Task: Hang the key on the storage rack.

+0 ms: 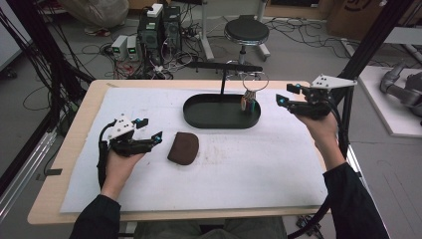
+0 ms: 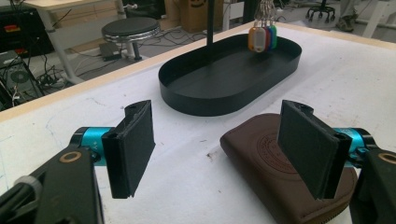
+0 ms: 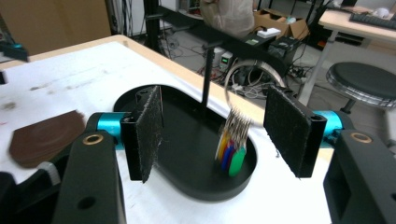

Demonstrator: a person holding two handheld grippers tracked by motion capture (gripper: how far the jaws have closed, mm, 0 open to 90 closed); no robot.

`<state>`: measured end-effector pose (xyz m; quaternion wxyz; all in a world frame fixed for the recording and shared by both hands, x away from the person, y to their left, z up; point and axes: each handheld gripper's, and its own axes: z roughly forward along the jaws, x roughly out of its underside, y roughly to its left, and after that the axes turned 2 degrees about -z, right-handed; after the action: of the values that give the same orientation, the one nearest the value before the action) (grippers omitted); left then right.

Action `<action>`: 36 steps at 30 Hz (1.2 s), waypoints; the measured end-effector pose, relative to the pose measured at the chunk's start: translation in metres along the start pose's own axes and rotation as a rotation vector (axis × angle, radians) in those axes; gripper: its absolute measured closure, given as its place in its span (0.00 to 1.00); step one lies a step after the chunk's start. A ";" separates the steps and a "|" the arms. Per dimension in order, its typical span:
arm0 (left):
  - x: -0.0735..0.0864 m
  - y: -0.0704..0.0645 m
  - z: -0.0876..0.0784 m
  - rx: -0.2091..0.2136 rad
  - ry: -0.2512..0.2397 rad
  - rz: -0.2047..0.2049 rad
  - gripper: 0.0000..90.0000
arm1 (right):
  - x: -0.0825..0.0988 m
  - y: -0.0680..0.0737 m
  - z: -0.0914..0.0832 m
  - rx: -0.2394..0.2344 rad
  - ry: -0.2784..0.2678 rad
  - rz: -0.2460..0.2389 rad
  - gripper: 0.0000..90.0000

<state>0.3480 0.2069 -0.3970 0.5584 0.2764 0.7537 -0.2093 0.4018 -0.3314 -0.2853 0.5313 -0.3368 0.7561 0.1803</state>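
both grippers, left (image 1: 158, 138) and right (image 1: 281, 101), are hovering open and empty; right is lining up on the keys (image 3: 231, 151), likely needing a closer approach.

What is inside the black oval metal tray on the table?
Inside the black oval tray, a thin black post rises, and a bunch of coloured key tags hangs on a metal ring. The post's foot is indistinct.

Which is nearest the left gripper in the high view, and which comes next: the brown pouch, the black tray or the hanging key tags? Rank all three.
From the left gripper:
1. Brown pouch, just beside its jaws on the white mat.
2. Black tray, farther back, mid-table.
3. Key tags, hanging at the tray's far right end.
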 end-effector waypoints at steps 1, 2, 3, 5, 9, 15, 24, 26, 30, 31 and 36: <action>0.000 0.000 0.000 0.001 0.000 0.000 0.30 | 0.005 0.002 -0.003 0.002 -0.008 0.005 0.41; 0.000 0.000 0.000 0.001 0.000 0.000 0.30 | 0.011 0.004 -0.005 0.003 -0.015 0.005 0.41; -0.001 0.000 0.000 0.000 0.001 -0.001 0.30 | 0.015 0.005 -0.007 0.006 -0.015 0.010 0.41; -0.001 0.000 -0.001 -0.002 -0.002 0.001 0.29 | 0.026 0.007 -0.012 0.009 -0.029 0.026 0.40; -0.001 -0.001 -0.001 -0.006 0.009 0.004 0.29 | 0.044 0.010 -0.019 0.020 -0.056 0.064 0.37; -0.001 0.000 -0.002 -0.014 0.014 0.001 0.28 | 0.063 0.015 -0.021 0.010 -0.072 0.099 0.34; 0.000 0.002 -0.005 -0.024 0.013 -0.006 0.25 | 0.086 0.021 -0.011 -0.015 -0.050 0.143 0.29; 0.000 0.001 -0.005 -0.028 0.012 -0.005 0.24 | 0.090 0.020 -0.009 -0.018 -0.043 0.150 0.29; 0.002 0.000 -0.008 -0.039 0.017 -0.002 0.23 | 0.095 0.019 -0.005 -0.014 -0.033 0.157 0.27; 0.002 0.000 -0.009 -0.041 0.021 -0.001 0.23 | 0.096 0.019 -0.003 -0.010 -0.030 0.156 0.26; 0.002 0.001 -0.012 -0.047 0.014 -0.007 0.23 | 0.098 0.018 -0.002 -0.010 -0.024 0.156 0.26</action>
<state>0.3395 0.2157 -0.3957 0.5585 0.2620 0.7634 -0.1916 0.3674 -0.3513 -0.3768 0.5231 -0.2775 0.7726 0.2289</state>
